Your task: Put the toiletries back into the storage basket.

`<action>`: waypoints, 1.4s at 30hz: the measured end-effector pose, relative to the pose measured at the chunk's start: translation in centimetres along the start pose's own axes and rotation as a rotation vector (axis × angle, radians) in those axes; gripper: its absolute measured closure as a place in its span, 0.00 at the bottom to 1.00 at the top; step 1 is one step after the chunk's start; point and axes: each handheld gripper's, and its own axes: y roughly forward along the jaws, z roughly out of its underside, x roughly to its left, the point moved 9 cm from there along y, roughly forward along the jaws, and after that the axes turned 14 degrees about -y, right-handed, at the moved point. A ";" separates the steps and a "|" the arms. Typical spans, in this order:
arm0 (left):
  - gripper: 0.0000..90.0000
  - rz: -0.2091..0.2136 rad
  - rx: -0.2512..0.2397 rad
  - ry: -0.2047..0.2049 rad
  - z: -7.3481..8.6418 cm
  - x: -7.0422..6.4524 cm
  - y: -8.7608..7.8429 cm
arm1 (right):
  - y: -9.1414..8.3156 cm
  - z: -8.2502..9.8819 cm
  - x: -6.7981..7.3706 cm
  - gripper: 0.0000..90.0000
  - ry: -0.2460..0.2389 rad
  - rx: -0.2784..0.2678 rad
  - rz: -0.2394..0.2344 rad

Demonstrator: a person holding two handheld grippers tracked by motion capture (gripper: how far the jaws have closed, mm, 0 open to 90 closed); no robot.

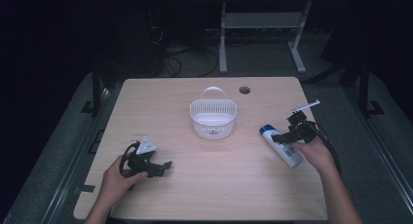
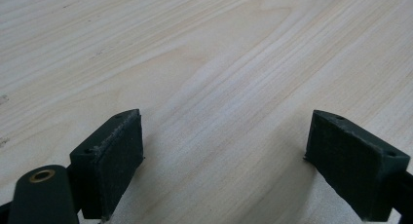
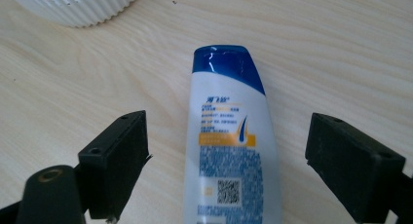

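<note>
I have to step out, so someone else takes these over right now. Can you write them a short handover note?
Left hand-held gripper: open, holding nothing, low over bare table.
Right hand-held gripper: open, jaws either side of the shampoo bottle without pressing it.
Bottle lies flat on the table, blue cap toward the white basket, which sits mid-table with nothing visible in it.
Done: right gripper lined up on the bottle.
Left, probably: close on the bottle, lift it and put it in the basket.

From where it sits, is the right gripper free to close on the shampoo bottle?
Probably yes: the right gripper is open astride the shampoo bottle, which lies flat on the table, with nothing between pads and bottle.
</note>
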 end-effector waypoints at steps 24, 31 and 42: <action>0.15 0.001 -0.001 0.000 0.0 0.0 0.0 | 5.1 -0.3 -0.6 0.20 -0.024 0.154 -0.041; 0.15 0.001 0.000 0.000 0.0 0.0 0.0 | 5.9 0.0 -0.5 0.23 -0.039 0.182 -0.048; 0.15 0.001 0.000 0.000 0.0 0.0 0.0 | 6.2 0.2 -0.5 0.29 -0.071 0.212 -0.016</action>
